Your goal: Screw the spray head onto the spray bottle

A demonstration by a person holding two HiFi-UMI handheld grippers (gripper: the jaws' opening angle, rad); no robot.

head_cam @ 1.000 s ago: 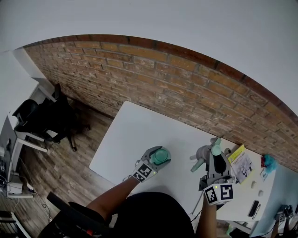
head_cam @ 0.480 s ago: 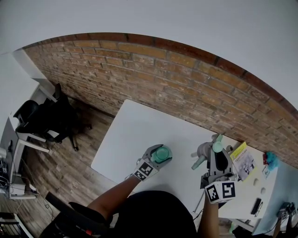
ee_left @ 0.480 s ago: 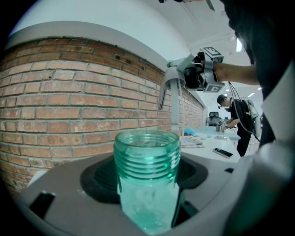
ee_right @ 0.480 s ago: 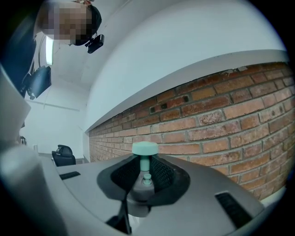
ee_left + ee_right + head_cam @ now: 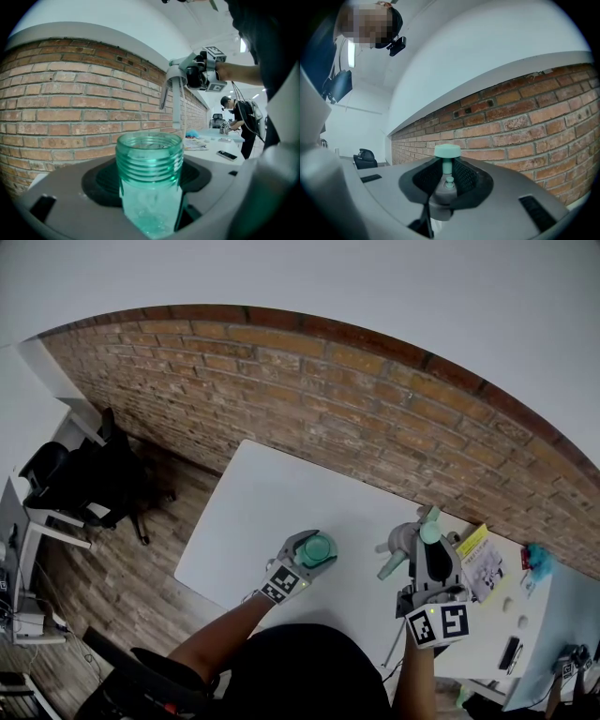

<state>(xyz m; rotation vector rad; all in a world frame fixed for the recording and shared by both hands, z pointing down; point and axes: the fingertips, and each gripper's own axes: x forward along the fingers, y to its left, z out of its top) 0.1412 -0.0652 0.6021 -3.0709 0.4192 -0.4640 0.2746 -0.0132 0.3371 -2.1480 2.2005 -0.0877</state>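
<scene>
Left tool (image 5: 315, 551) is clamped around the green spray bottle (image 5: 149, 178), upright above the white table (image 5: 262, 512). Its threaded mouth is open, the see-through body looks clouded, and I can't tell whether any liquid sits inside. Right tool (image 5: 427, 542) is pinched nearly closed on the grey spray head (image 5: 447, 180), mint knob poking past the jaws, tube hanging, held apart to the bottle's right.

A white table (image 5: 272, 512) is standing beside a brick wall (image 5: 309, 390), with a yellow booklet (image 5: 480, 559), a teal bundle (image 5: 541, 563) and a dark phone (image 5: 510, 652) lying toward its right end. A black office chair (image 5: 80, 479) is sitting on the wooden floor (image 5: 112, 568) to the far left.
</scene>
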